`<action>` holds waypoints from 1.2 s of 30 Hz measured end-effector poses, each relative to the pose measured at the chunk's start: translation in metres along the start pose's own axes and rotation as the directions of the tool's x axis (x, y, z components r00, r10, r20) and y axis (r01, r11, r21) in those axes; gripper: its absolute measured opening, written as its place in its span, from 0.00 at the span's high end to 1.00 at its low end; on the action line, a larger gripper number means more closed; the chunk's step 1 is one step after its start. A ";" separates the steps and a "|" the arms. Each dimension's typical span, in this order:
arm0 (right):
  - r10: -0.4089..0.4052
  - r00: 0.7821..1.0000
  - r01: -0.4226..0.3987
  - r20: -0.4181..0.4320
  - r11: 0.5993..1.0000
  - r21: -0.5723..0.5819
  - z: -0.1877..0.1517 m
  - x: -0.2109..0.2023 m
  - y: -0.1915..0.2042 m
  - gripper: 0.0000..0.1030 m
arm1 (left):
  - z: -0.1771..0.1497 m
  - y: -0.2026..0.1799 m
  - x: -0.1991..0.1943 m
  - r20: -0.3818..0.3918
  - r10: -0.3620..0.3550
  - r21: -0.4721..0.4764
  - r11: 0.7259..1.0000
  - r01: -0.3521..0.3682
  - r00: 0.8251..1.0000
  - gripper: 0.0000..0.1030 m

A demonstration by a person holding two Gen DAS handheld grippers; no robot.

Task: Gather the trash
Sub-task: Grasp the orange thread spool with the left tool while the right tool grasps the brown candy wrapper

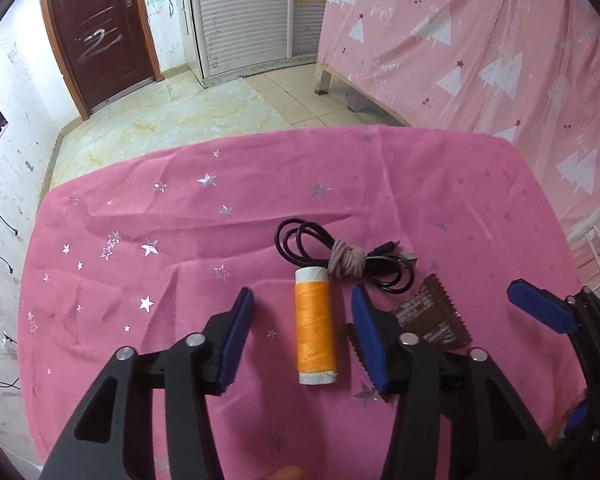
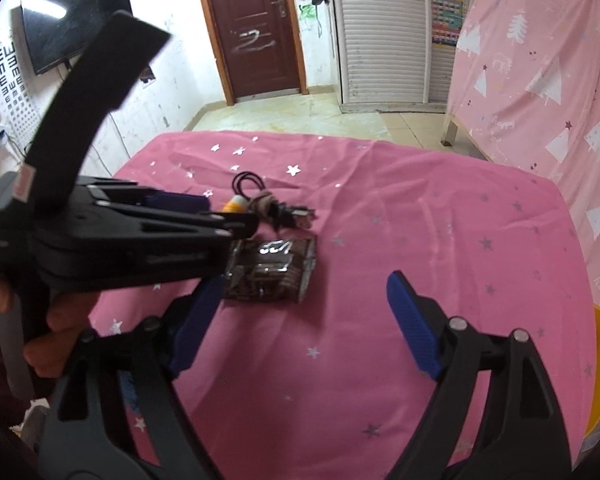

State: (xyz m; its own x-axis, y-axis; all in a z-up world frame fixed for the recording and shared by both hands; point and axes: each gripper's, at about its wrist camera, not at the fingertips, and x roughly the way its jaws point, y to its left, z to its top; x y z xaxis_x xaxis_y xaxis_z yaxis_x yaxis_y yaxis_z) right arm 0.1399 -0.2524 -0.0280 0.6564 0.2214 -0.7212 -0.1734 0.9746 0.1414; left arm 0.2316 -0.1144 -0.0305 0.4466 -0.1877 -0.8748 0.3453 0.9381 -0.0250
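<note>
Left claw [image 1: 302, 344] over pink starred tablecloth [image 1: 140, 240]; brown door [image 1: 100, 28] beyond.

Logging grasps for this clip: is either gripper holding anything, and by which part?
Nothing is held. The left gripper is open around the orange thread spool; the right gripper is open, empty.

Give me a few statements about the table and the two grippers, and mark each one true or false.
1. The left gripper is open around the spool. True.
2. The right gripper holds the wrapper. False: it is open and empty.
3. The cable is tied with cord. True.
4. The spool's thread is green. False: it is orange.
5. The cloth bears silver stars. True.
</note>
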 end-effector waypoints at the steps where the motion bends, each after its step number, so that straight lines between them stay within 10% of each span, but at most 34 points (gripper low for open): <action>1: 0.002 1.000 -0.002 -0.002 1.000 -0.006 0.000 0.000 0.002 0.22 | 0.000 0.000 0.000 0.002 0.005 0.005 1.000 -0.005 1.000 0.67; 4: 0.007 1.000 -0.007 -0.013 1.000 -0.024 0.000 0.004 0.011 0.22 | -0.002 0.002 -0.002 0.011 0.028 0.011 1.000 -0.028 1.000 0.81; 18: -0.023 0.995 0.017 -0.094 0.997 -0.071 0.010 0.028 0.033 0.22 | -0.014 0.038 -0.031 0.062 0.061 -0.031 0.998 -0.059 0.996 0.83; 26: -0.076 0.993 0.065 -0.089 0.991 -0.120 0.011 0.030 0.040 0.53 | -0.014 0.046 -0.026 0.025 0.008 -0.062 0.998 -0.007 1.000 0.83; 36: -0.067 0.997 0.065 -0.044 0.996 -0.054 0.011 0.016 0.021 0.55 | -0.022 0.046 -0.016 -0.018 -0.004 -0.069 0.998 0.003 1.000 0.83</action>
State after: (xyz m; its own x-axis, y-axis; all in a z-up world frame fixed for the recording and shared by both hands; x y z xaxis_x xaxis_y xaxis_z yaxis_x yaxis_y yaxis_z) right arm 0.1548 -0.2280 -0.0289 0.6334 0.1539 -0.7584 -0.1699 0.9838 0.0577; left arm 0.2225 -0.0619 -0.0281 0.4299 -0.1864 -0.8834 0.2887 0.9555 -0.0612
